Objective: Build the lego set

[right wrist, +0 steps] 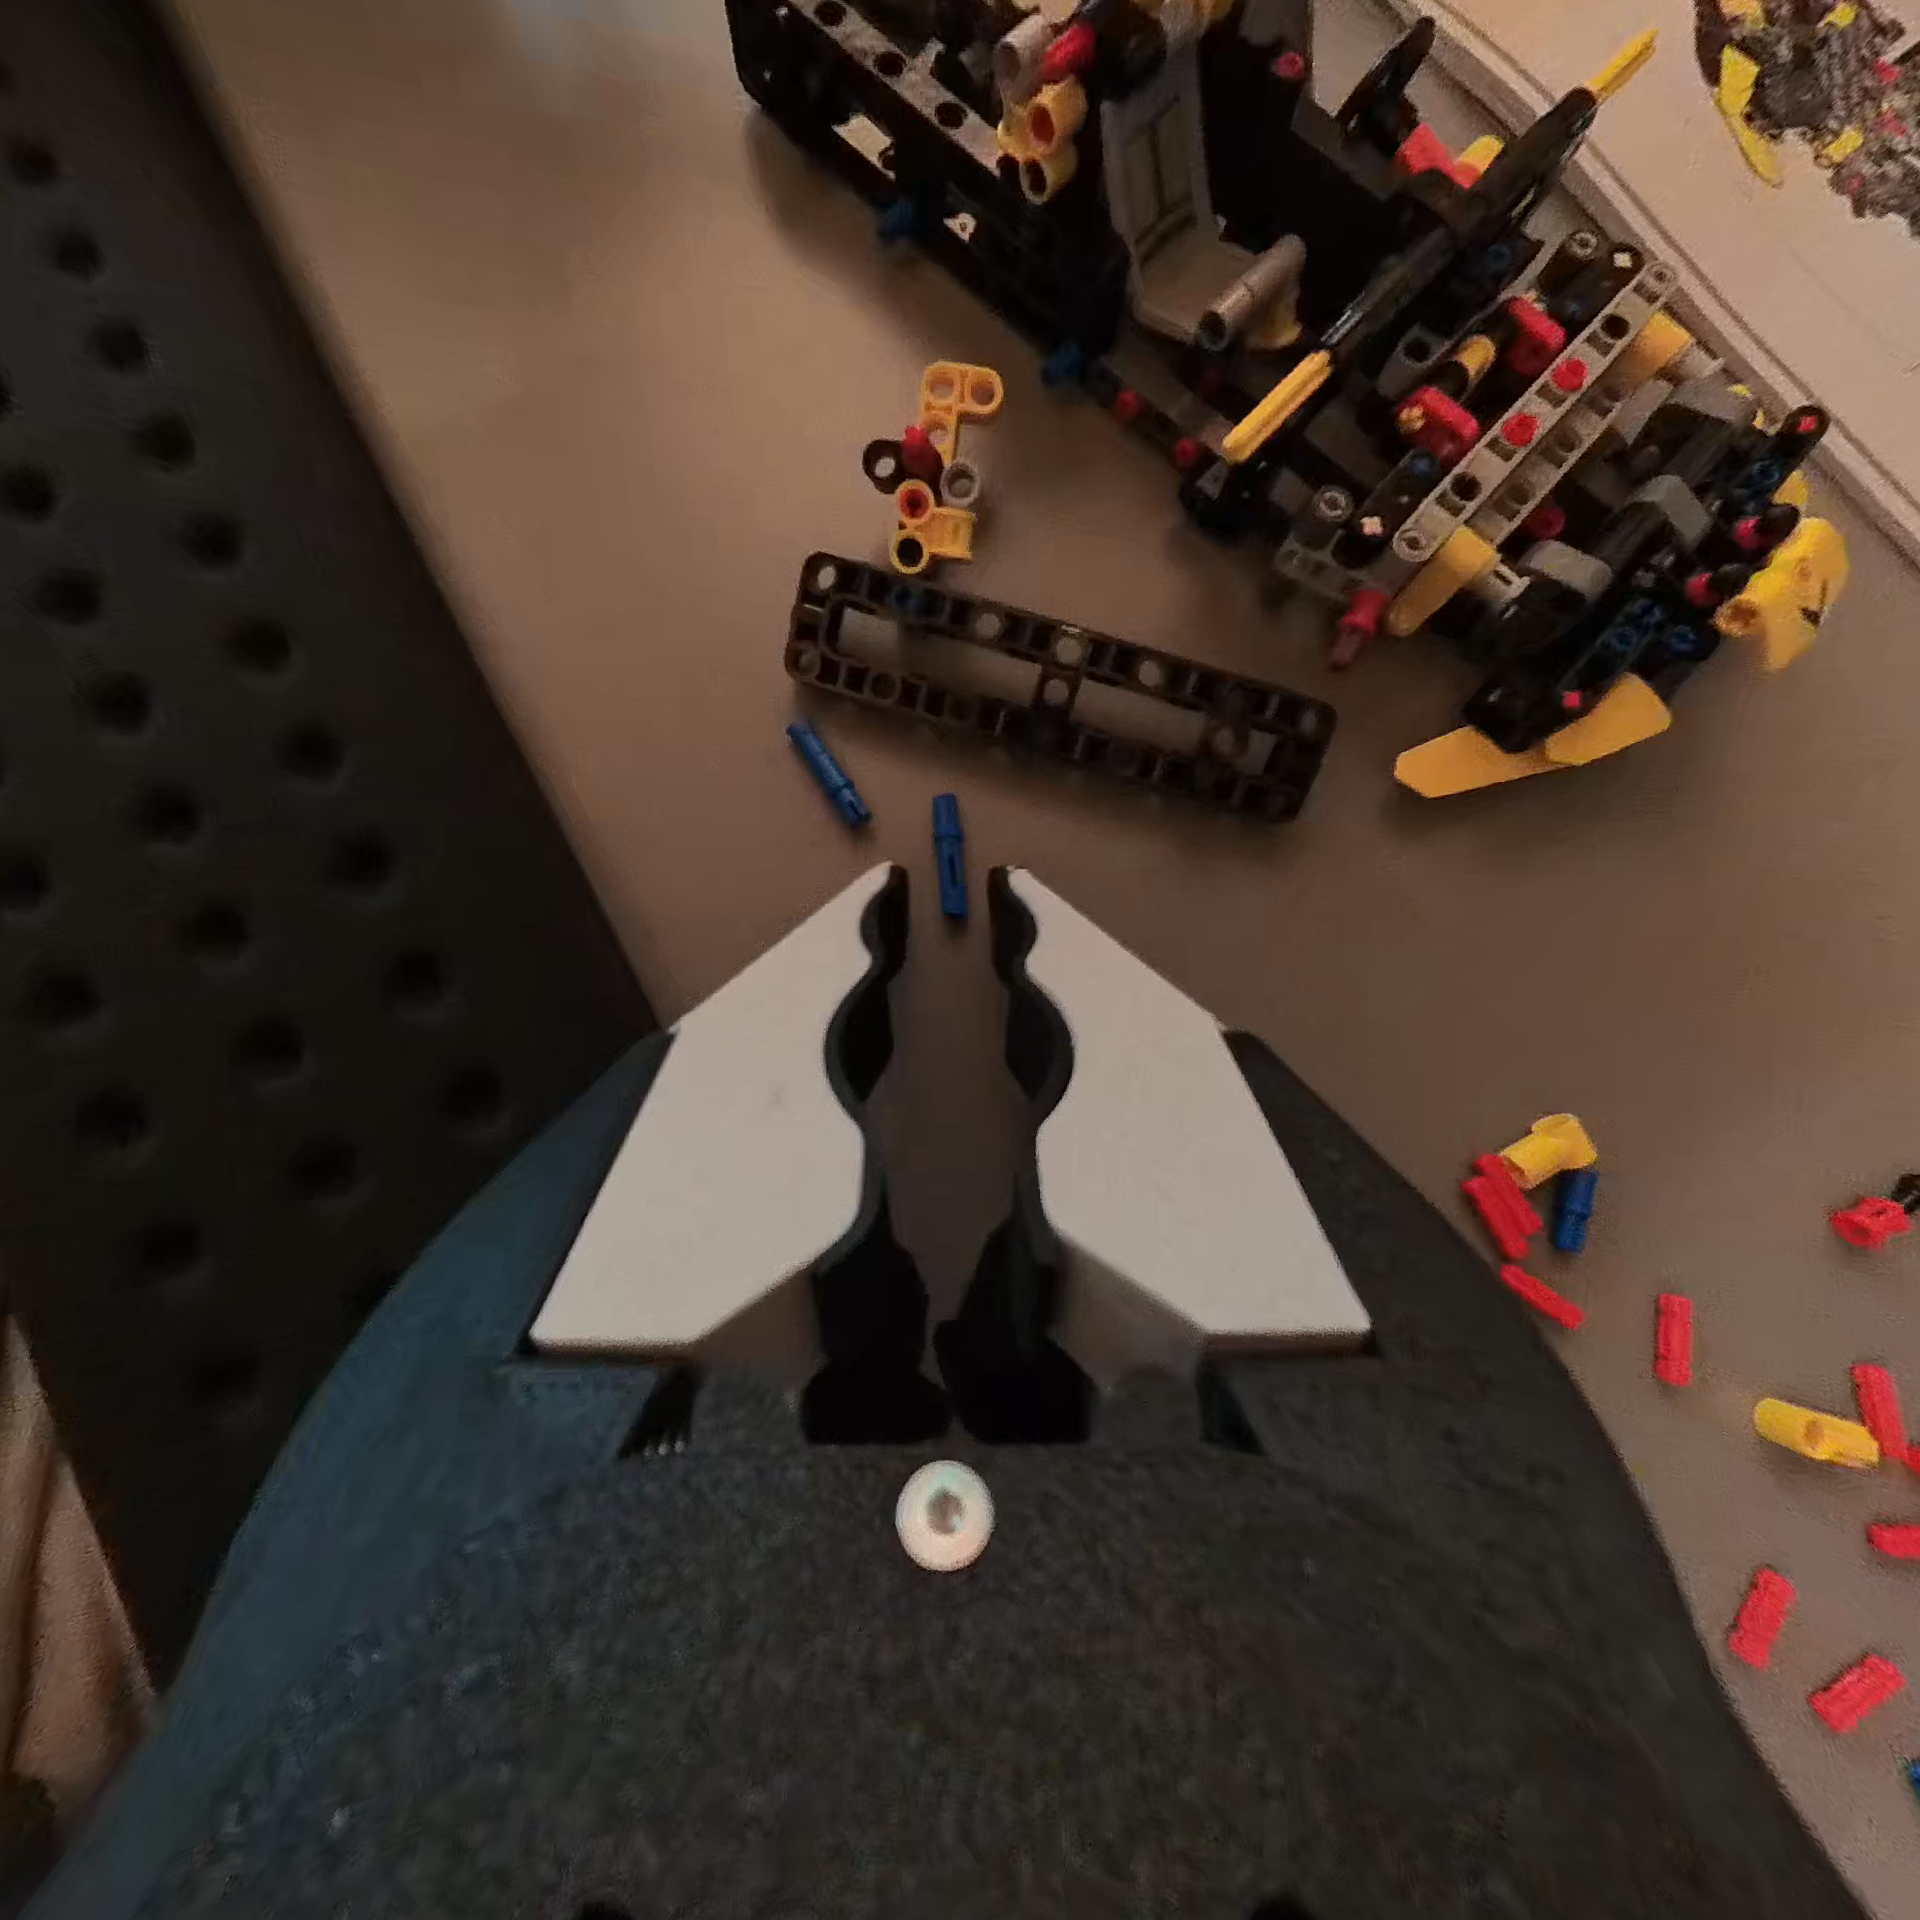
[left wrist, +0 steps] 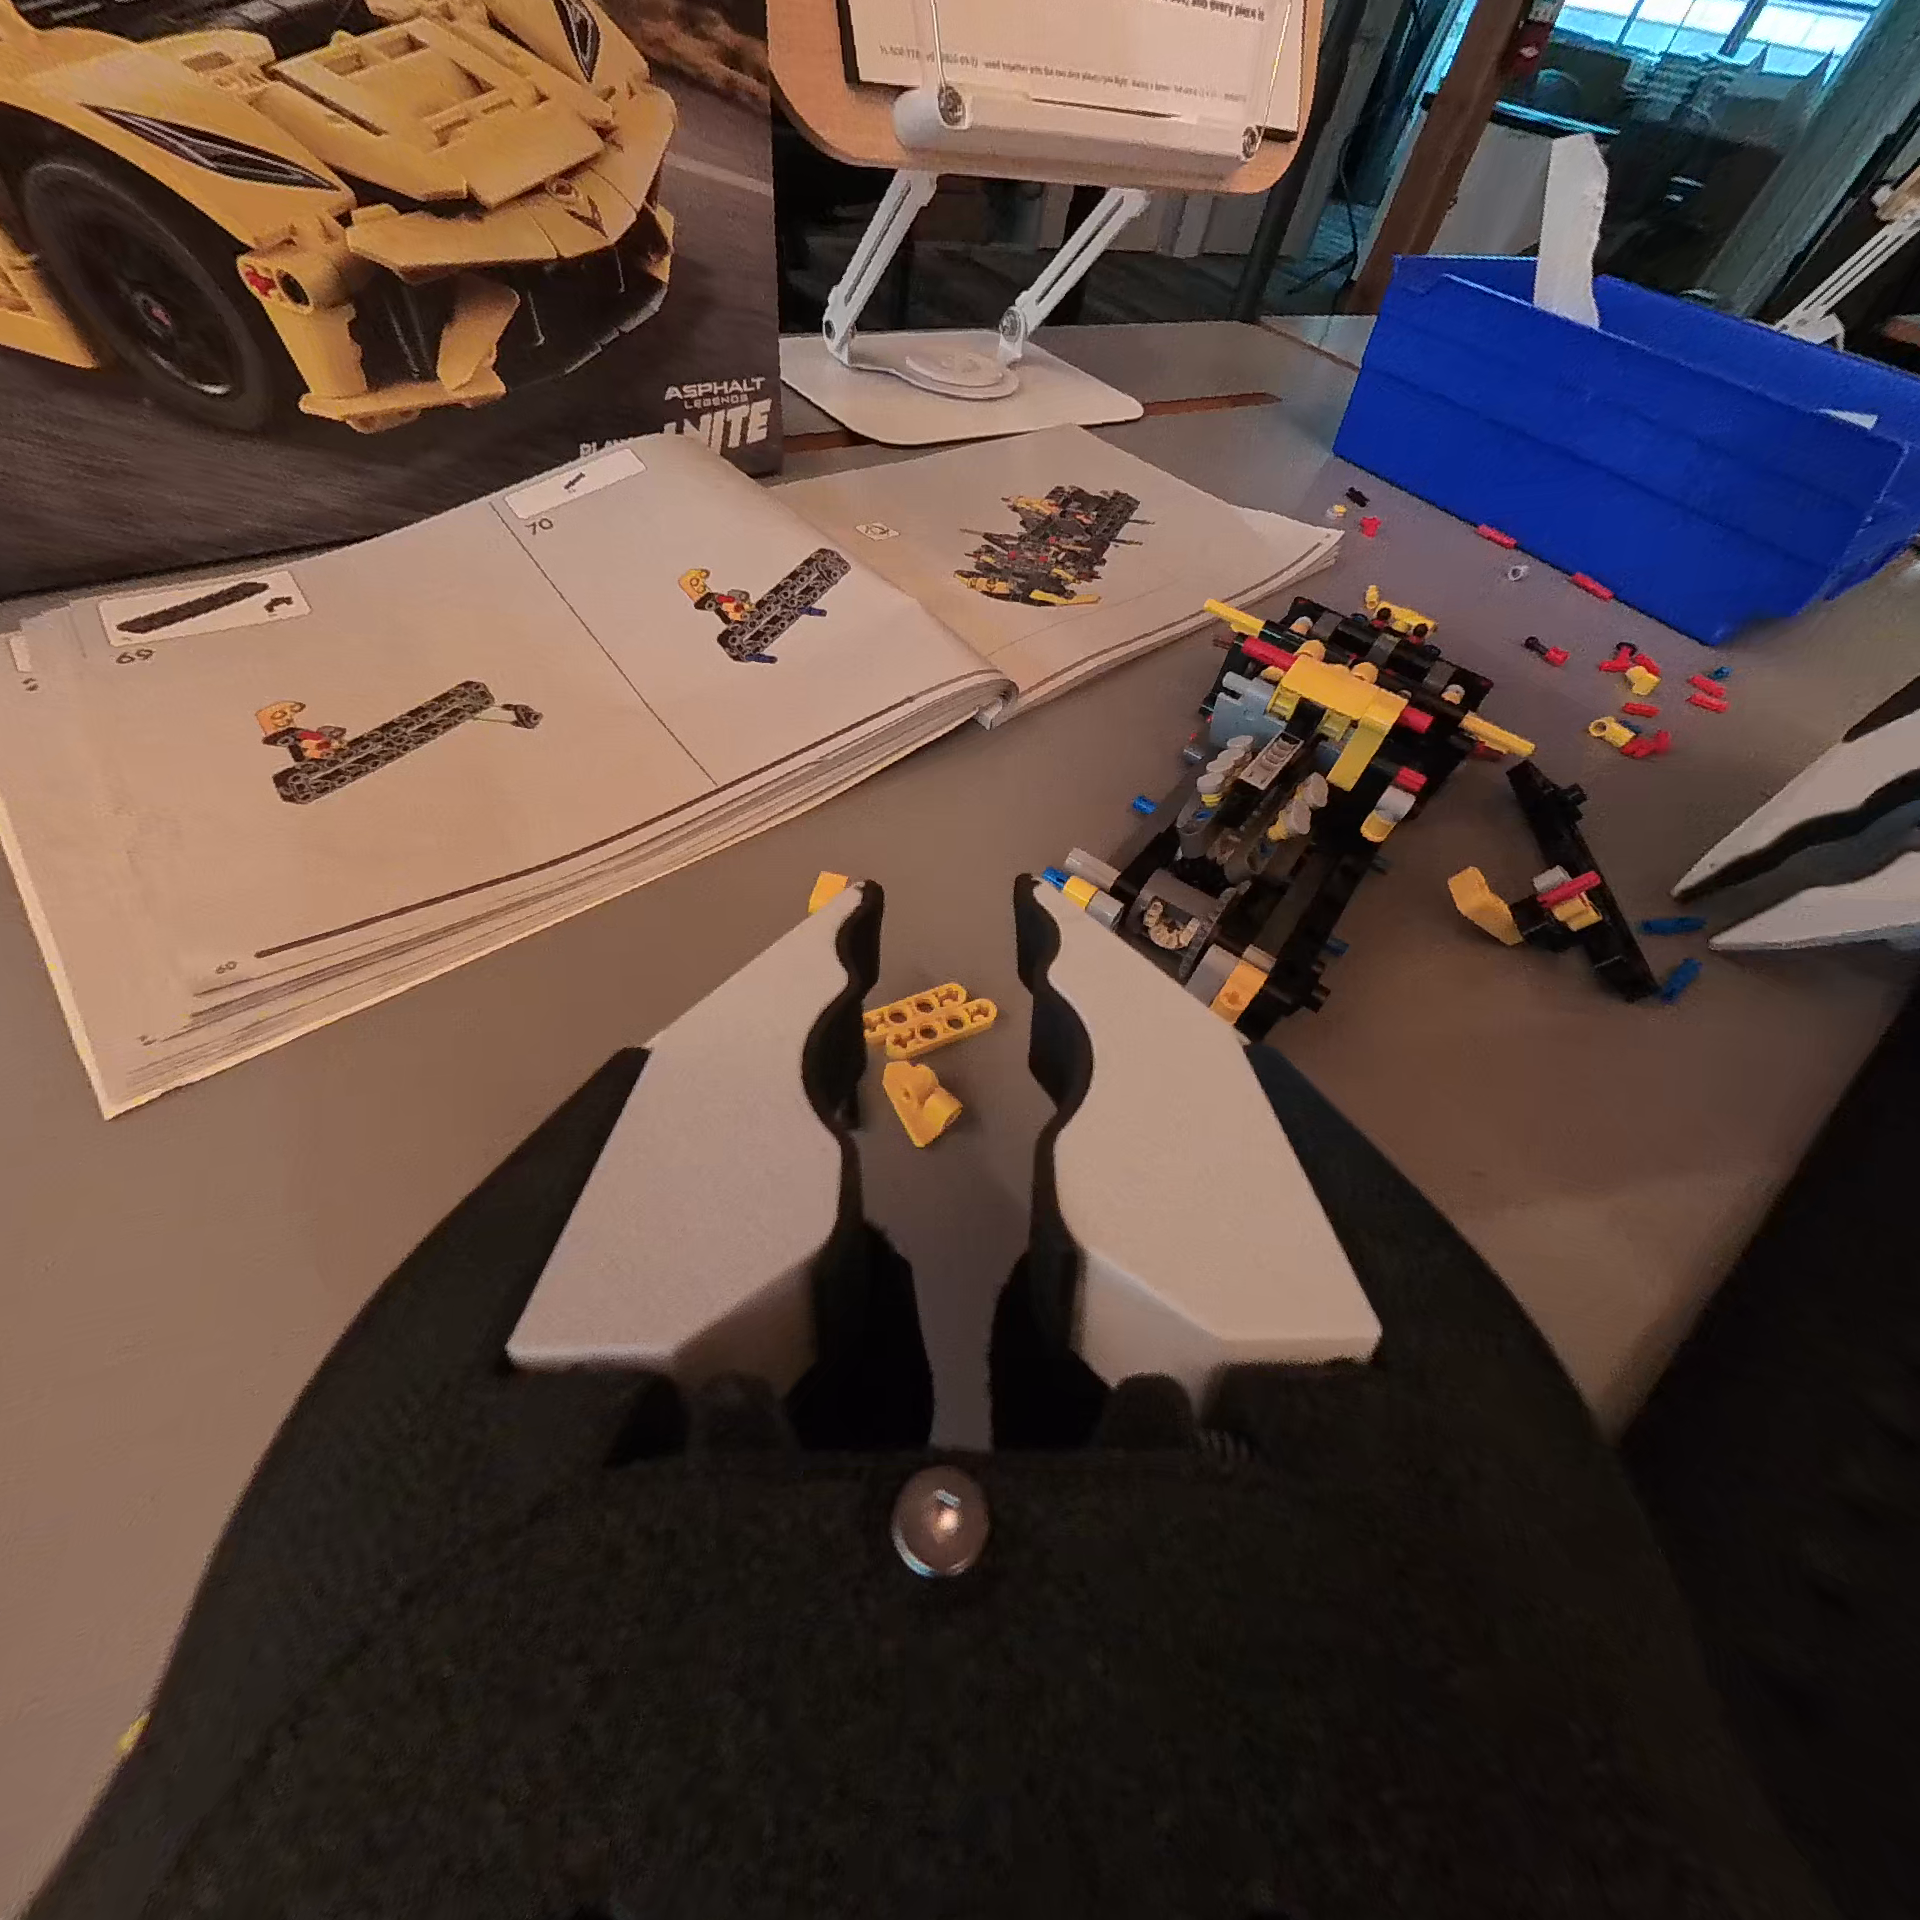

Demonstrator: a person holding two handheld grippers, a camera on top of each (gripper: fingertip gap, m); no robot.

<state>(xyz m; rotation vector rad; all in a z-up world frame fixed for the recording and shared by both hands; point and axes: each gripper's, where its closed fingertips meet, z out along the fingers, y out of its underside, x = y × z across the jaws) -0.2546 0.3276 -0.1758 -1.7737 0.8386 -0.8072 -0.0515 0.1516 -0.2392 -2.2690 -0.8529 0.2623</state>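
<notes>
The part-built black and yellow car chassis point(left wrist: 1320, 800) lies on the grey table; it also shows in the right wrist view point(right wrist: 1403, 343). My left gripper point(left wrist: 940, 894) is open and empty above two small yellow pieces point(left wrist: 925, 1023), which lie between its fingers. My right gripper point(right wrist: 945, 878) is open and empty, with a blue pin point(right wrist: 948, 854) on the table just past its tips. A second blue pin point(right wrist: 828, 774) lies to the left. Beyond is a long black frame point(right wrist: 1060, 686) with a small yellow and red sub-assembly point(right wrist: 935, 468) at its end. The right gripper's fingers point(left wrist: 1808, 831) show in the left wrist view.
An open instruction booklet point(left wrist: 468, 727) lies at the left, the set's box point(left wrist: 343, 239) behind it. A stand with a page point(left wrist: 1039, 156) is at the back, a blue bin point(left wrist: 1642, 436) at the right. Loose red, yellow and blue pins point(right wrist: 1683, 1340) are scattered on the table point(left wrist: 623, 1247). My right fingertips sit around 30 cm from my left ones.
</notes>
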